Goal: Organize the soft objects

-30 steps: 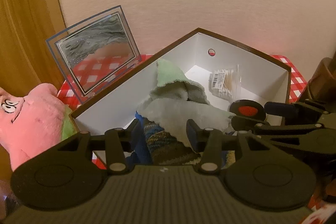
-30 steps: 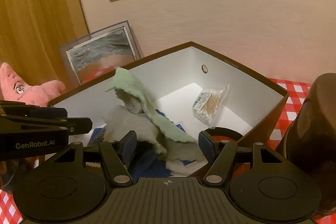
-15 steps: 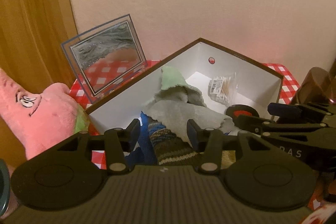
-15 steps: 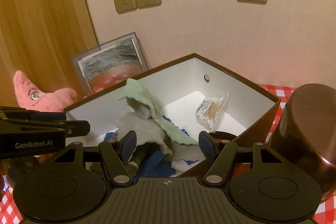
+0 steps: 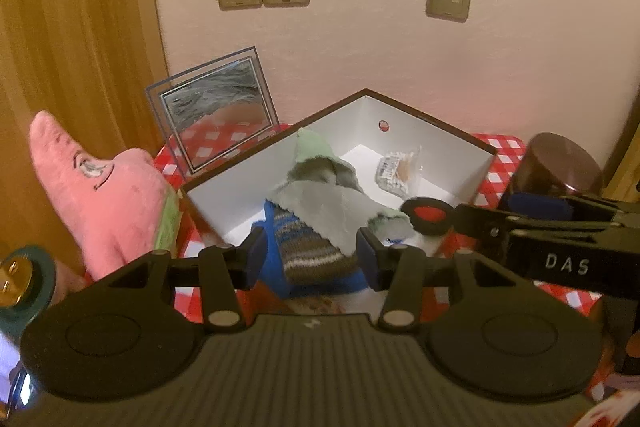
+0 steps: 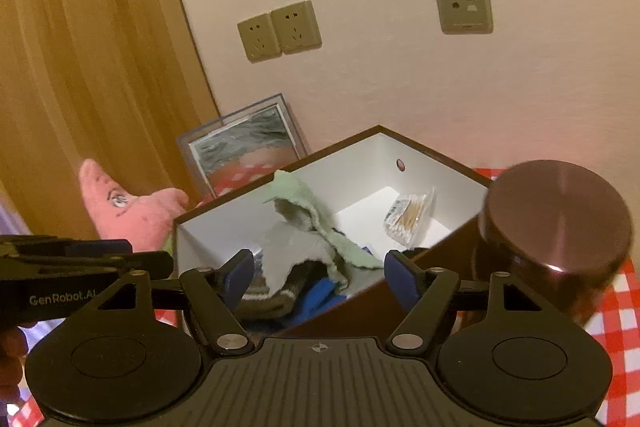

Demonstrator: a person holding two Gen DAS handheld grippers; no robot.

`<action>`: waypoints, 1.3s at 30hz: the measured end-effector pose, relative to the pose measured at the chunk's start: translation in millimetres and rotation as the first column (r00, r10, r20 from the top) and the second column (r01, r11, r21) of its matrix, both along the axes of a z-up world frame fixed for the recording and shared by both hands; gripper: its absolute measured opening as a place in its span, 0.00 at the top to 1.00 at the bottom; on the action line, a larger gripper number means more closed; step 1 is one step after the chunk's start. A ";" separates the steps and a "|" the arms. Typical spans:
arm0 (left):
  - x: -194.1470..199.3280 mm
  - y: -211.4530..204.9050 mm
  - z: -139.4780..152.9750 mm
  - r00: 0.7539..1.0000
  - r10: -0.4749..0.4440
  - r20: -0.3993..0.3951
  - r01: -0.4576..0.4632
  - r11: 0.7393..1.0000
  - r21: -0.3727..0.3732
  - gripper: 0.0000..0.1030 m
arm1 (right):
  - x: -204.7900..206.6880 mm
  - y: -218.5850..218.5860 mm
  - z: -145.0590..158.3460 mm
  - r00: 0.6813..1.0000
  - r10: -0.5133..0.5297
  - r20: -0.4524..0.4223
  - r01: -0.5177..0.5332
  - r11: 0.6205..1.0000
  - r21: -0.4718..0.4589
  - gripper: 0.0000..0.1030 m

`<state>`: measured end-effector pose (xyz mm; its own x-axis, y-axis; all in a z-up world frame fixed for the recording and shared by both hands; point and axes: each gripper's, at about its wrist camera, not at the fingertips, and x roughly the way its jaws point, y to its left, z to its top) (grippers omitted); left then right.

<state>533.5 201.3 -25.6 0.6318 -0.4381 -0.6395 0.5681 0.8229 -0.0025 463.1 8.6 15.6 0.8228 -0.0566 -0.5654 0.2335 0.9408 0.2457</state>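
Note:
A brown box (image 5: 236,187) with white inner walls holds a pale green cloth (image 5: 320,183) draped over a striped knitted piece (image 5: 304,247) with blue fabric under it. In the right wrist view the same green cloth (image 6: 316,211) lies in the box (image 6: 224,223). My left gripper (image 5: 311,259) hovers open in front of the box's near corner, holding nothing. My right gripper (image 6: 320,277) hangs over the near right rim; its jaws are opening with nothing gripped. A pink starfish plush (image 5: 100,195) sits on the table left of the box.
A pack of cotton swabs (image 5: 400,171) lies in the box's far corner. A framed picture (image 5: 216,119) leans on the wall behind. A dark brown cylinder (image 6: 556,227) stands right of the box on the red checked cloth (image 5: 504,163). A teal object (image 5: 24,275) is at lower left.
Both grippers have drawn back and upward from the box, so more of the wall and the plush shows. The right jaws have spread wider. The cloths stayed in the box.

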 end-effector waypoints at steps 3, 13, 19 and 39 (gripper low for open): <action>-21.5 4.1 3.6 1.000 0.017 0.000 -0.017 1.000 0.005 0.55 | -20.3 -0.7 6.9 1.000 0.011 0.005 -0.011 1.000 0.000 0.30; -99.5 5.9 11.0 0.996 0.078 -0.033 -0.078 0.997 -0.008 0.55 | -91.4 -15.6 18.9 0.998 0.068 -0.002 -0.068 0.998 -0.018 0.29; -157.8 -8.2 14.1 0.991 0.127 -0.052 -0.128 0.992 -0.008 0.55 | -129.1 -31.6 17.4 0.993 0.115 -0.041 -0.116 0.993 -0.034 0.28; -346.8 -74.4 26.7 0.903 0.421 -0.085 -0.424 0.906 -0.016 0.55 | -252.2 -117.1 35.2 0.903 0.426 -0.062 -0.427 0.904 -0.005 0.27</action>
